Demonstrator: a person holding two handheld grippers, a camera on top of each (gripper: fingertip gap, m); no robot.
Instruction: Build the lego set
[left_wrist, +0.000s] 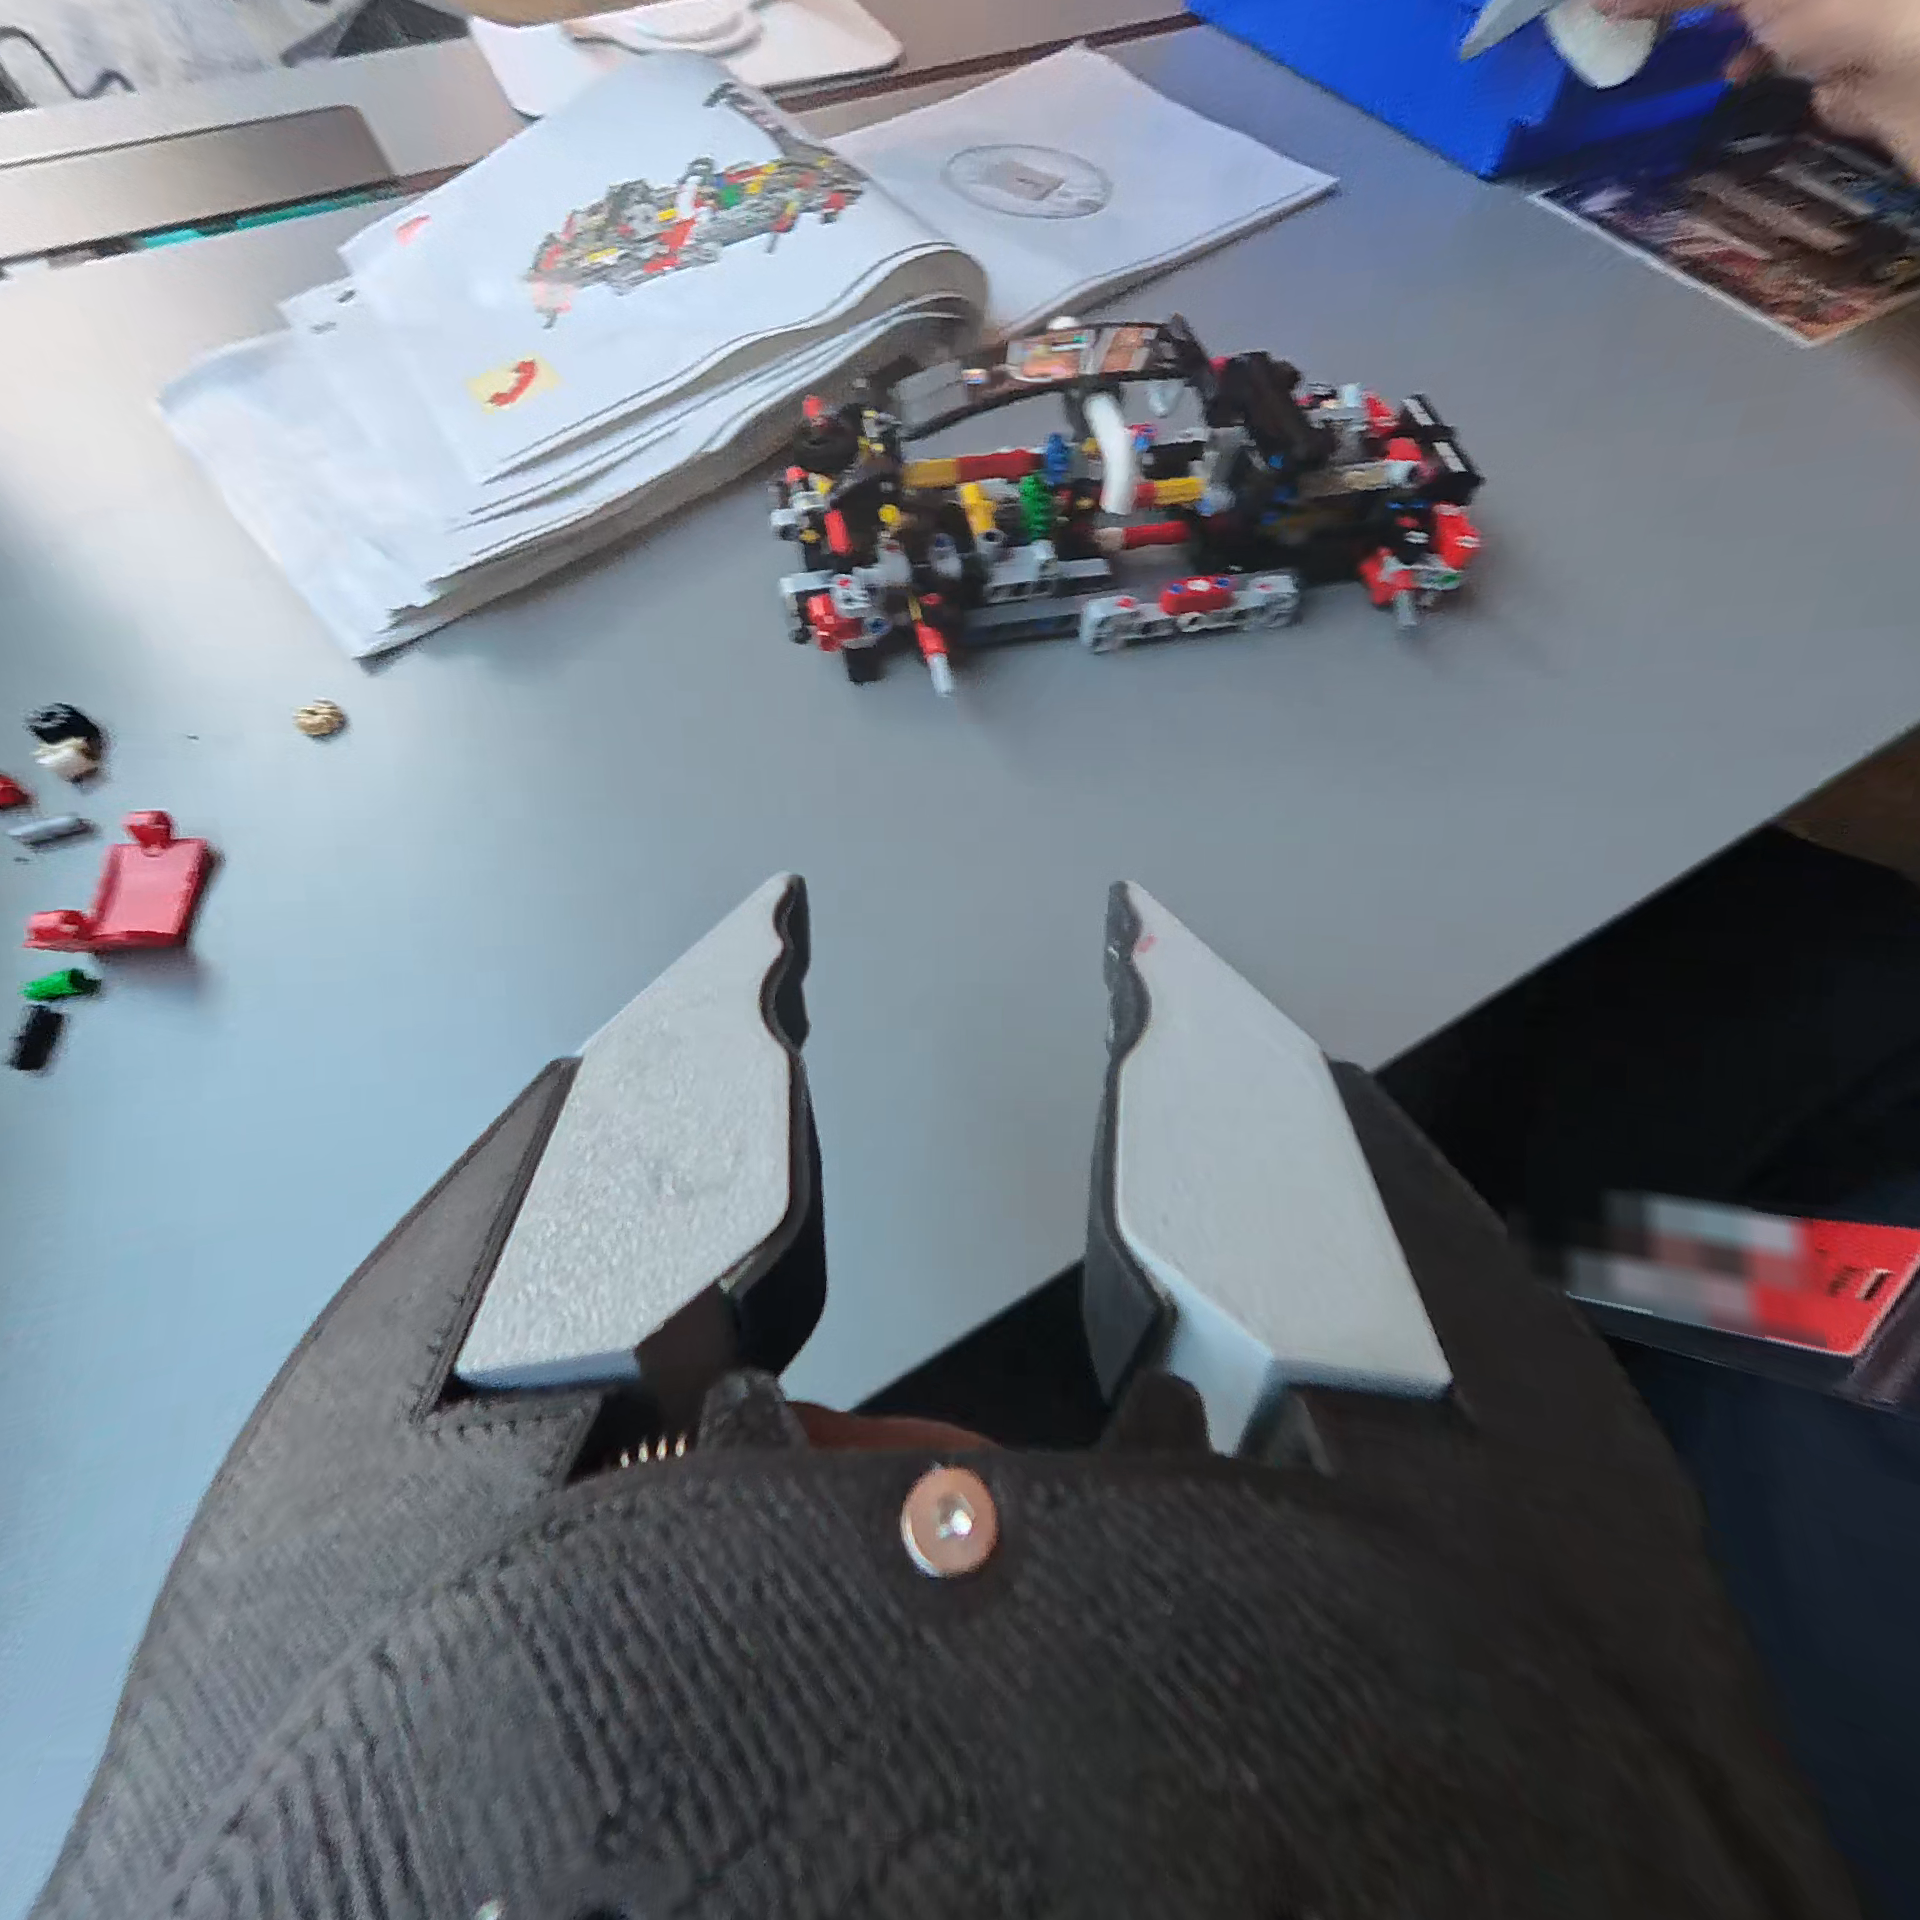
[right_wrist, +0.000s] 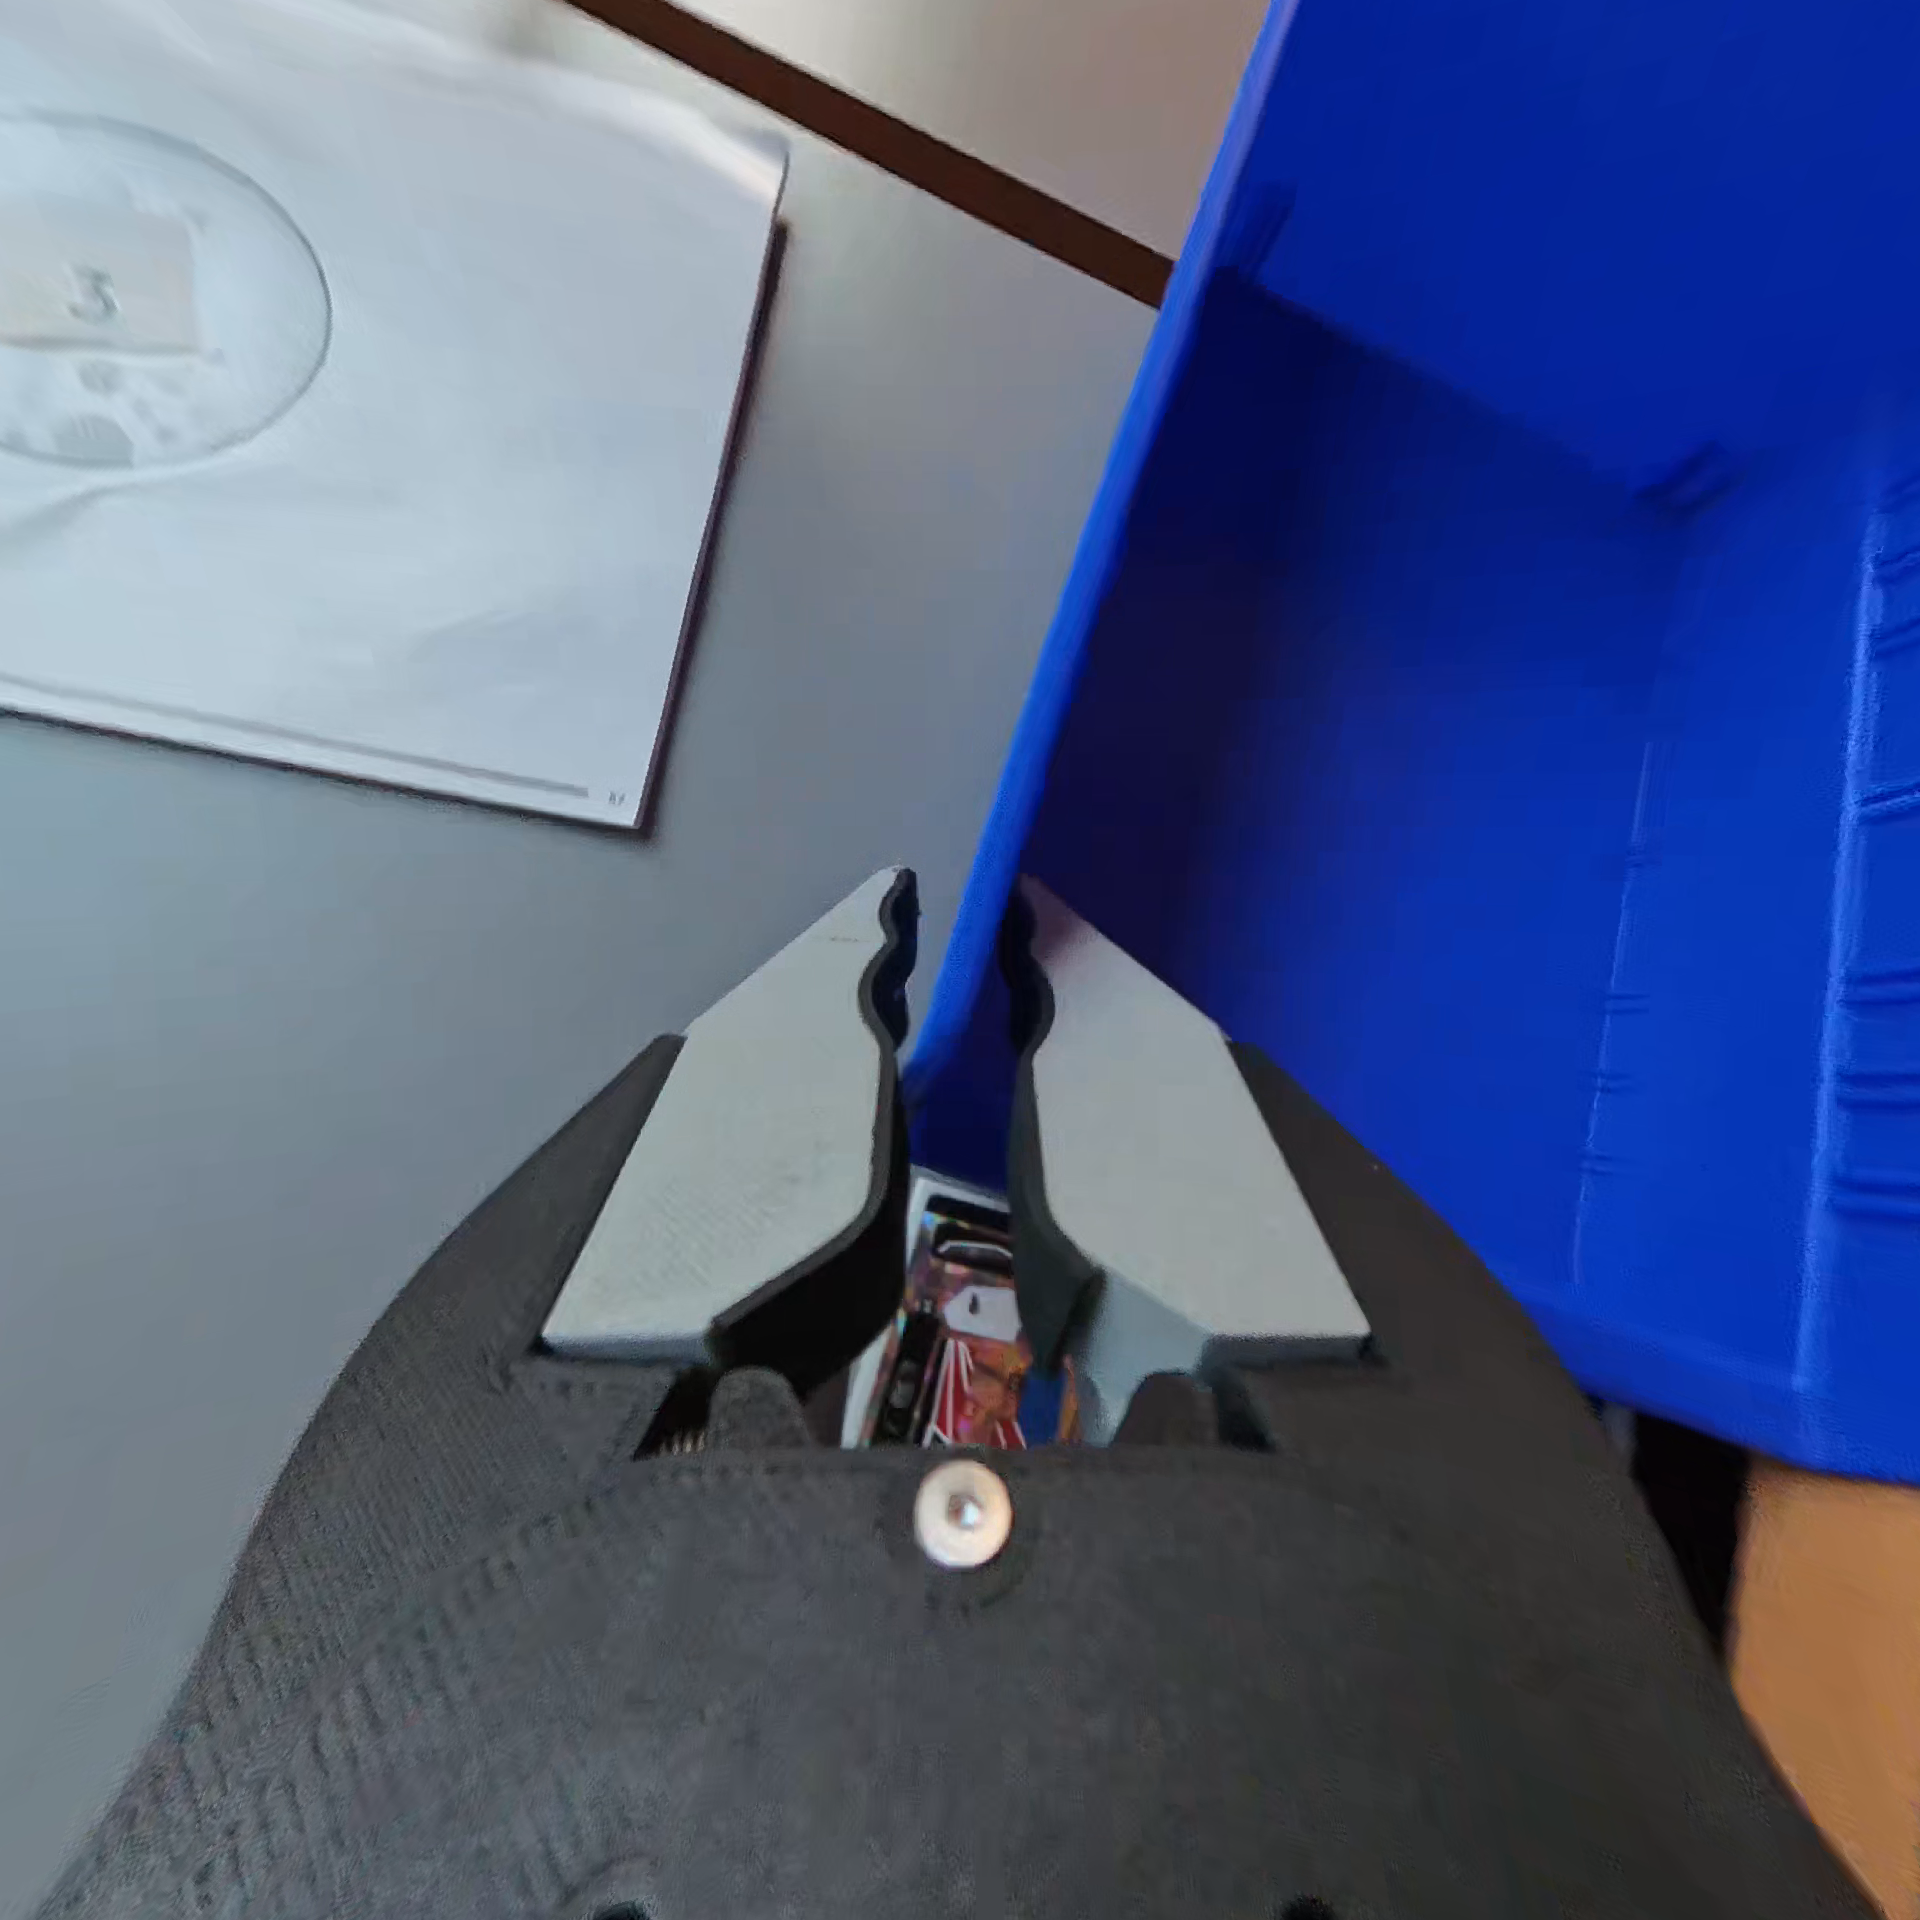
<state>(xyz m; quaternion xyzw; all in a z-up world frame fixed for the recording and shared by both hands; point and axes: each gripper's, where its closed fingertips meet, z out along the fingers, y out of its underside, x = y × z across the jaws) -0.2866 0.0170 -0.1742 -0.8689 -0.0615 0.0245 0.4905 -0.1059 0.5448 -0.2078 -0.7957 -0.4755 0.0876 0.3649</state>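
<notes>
While astride, bin wall (clamped).

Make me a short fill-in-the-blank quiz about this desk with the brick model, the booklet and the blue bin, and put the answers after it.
1. The left gripper is ____, with only bare grey table between its fingers.
2. The right gripper straddles the wall of the ____ bin.
3. The brick model stands beside an open ____.
4. The loose flat panel left of the left gripper is ____.

Missing words: open; blue; booklet; red
</notes>
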